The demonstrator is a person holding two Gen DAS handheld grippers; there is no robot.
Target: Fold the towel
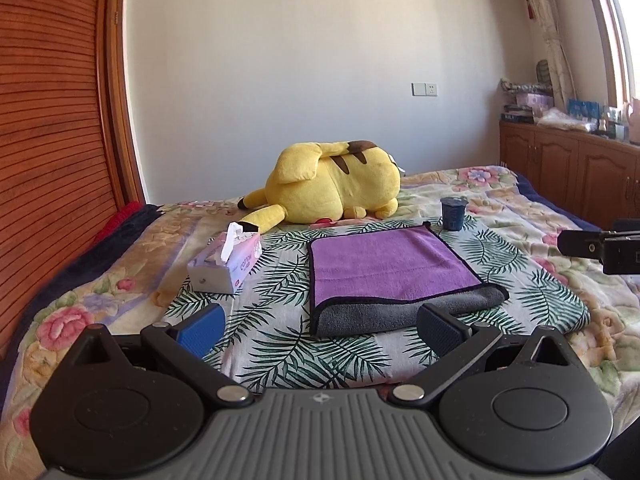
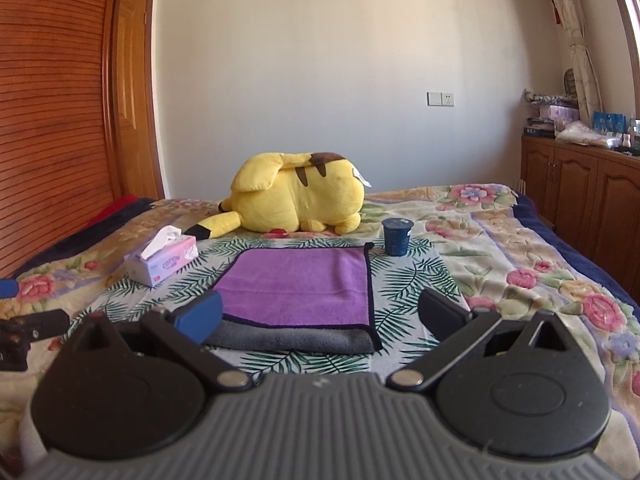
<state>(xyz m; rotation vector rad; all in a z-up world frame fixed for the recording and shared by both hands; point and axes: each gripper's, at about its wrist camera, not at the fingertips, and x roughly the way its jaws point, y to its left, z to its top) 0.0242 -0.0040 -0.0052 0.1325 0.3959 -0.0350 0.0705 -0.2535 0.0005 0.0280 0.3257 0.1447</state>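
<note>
A purple towel (image 1: 384,266) with a grey underside and black trim lies on a leaf-print cloth (image 1: 280,344) on the bed, folded over so a grey strip shows along its near edge. It also shows in the right wrist view (image 2: 298,286). My left gripper (image 1: 322,330) is open and empty, just short of the towel's near edge. My right gripper (image 2: 320,316) is open and empty, over the towel's near grey edge. The right gripper's body shows at the right edge of the left wrist view (image 1: 600,246).
A tissue box (image 1: 226,264) lies left of the towel. A yellow plush toy (image 1: 332,184) lies behind it. A dark blue cup (image 1: 453,213) stands at the towel's far right corner. A wooden wardrobe (image 1: 48,140) is left, cabinets (image 1: 568,168) right.
</note>
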